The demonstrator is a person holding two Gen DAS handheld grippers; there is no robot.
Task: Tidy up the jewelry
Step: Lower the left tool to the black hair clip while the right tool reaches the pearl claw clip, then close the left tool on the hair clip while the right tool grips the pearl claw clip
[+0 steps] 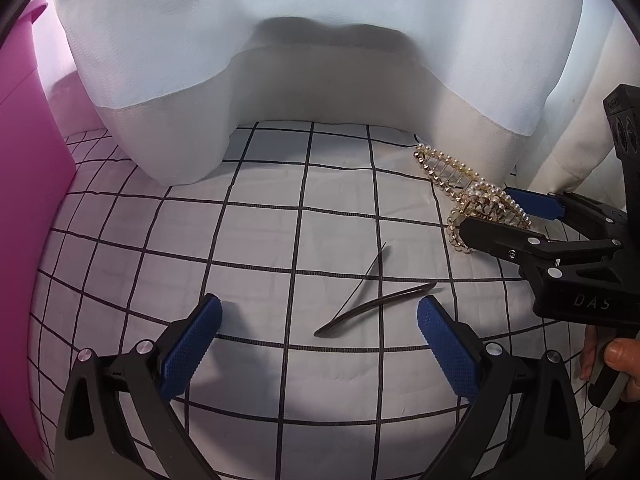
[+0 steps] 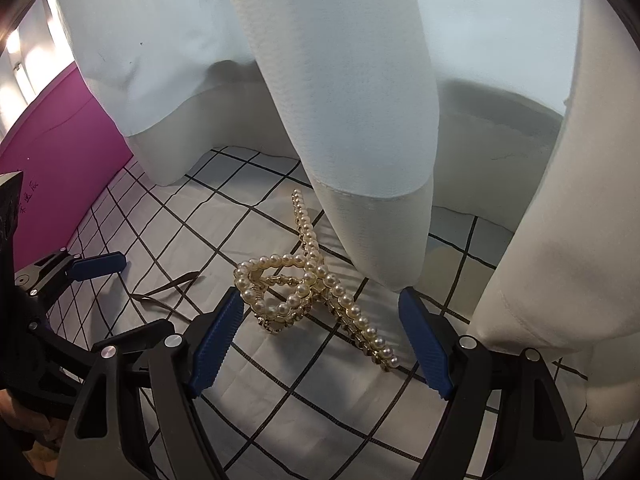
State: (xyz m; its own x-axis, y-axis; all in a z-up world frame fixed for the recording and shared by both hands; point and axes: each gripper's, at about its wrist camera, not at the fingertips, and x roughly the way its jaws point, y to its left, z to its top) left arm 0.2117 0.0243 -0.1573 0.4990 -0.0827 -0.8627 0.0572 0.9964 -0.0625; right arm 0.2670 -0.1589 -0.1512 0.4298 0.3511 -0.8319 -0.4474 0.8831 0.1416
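Around the pearl clip [image 2: 308, 296], right tool [image 2: 320, 344] hovers spread wide.

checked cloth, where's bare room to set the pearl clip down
The checked cloth lies bare on its left half, between the pink board, the hanging curtain and the dark hairpins. The right side is crowded: the pearl clip sits between the open right gripper fingers, close against the curtain folds. The left gripper, open, hovers by the hairpins.

Glossy pearl hair clip [image 2: 308, 300] on matt checked cloth [image 2: 304, 408].
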